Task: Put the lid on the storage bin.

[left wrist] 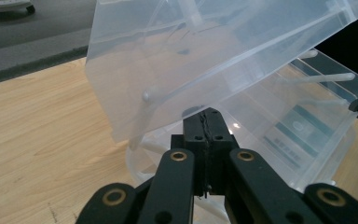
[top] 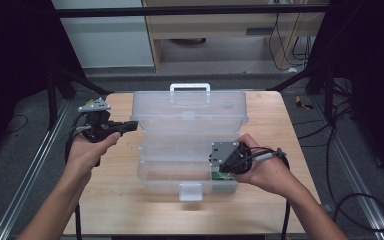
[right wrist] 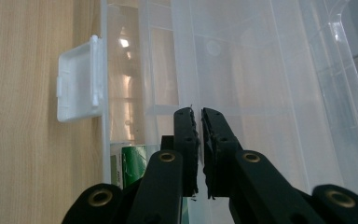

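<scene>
While holding the left gripper (top: 132, 125) at the left end of the open clear box (top: 190, 150), jaws pressed together on nothing, just beside the raised lid (left wrist: 205, 56). Dipping the right gripper (right wrist: 199, 116) into the box's right end, jaws nearly touching, empty, just above a green packet (right wrist: 133, 161), white latch (right wrist: 79, 86) lying left of it.

Lab: floor rails (top: 27, 180), trailing cables (top: 350, 200).
</scene>
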Tool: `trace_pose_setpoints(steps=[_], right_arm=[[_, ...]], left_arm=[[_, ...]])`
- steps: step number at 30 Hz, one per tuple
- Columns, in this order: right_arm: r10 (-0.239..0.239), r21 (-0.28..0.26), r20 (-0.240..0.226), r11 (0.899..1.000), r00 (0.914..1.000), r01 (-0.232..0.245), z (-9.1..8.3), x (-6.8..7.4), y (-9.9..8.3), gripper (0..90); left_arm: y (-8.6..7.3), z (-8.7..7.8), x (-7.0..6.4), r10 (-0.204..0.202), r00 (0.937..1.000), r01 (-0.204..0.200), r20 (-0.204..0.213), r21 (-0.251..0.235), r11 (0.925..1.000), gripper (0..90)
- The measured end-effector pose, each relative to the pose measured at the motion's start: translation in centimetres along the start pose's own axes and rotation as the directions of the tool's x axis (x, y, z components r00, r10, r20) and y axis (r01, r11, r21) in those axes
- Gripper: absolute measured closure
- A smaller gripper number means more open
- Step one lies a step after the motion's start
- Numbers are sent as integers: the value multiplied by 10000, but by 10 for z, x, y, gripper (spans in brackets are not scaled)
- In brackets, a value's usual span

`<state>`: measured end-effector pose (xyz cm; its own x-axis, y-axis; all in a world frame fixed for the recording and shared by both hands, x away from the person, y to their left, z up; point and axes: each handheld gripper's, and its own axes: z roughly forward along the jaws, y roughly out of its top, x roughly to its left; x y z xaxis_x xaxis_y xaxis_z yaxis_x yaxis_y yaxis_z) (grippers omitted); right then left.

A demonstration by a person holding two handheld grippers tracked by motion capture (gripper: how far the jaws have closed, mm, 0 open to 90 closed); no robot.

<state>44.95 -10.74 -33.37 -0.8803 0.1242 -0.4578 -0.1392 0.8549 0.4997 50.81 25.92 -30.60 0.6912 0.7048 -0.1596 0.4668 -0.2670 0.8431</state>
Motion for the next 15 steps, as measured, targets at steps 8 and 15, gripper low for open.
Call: trace_pose_setpoints(steps=[8, 15], right_arm=[[436, -22, -26, 9990, 9990, -436, 0, 4, -2, 783], [1203, -530, 175, 9915, 9926, -1192, -10, 5, -3, 719]], left_arm=[[-8, 0, -3, 53, 9999, -54, 132, 70, 10000, 899], [-16, -2, -6, 35, 9997, -36, 258, 47, 10000, 898]])
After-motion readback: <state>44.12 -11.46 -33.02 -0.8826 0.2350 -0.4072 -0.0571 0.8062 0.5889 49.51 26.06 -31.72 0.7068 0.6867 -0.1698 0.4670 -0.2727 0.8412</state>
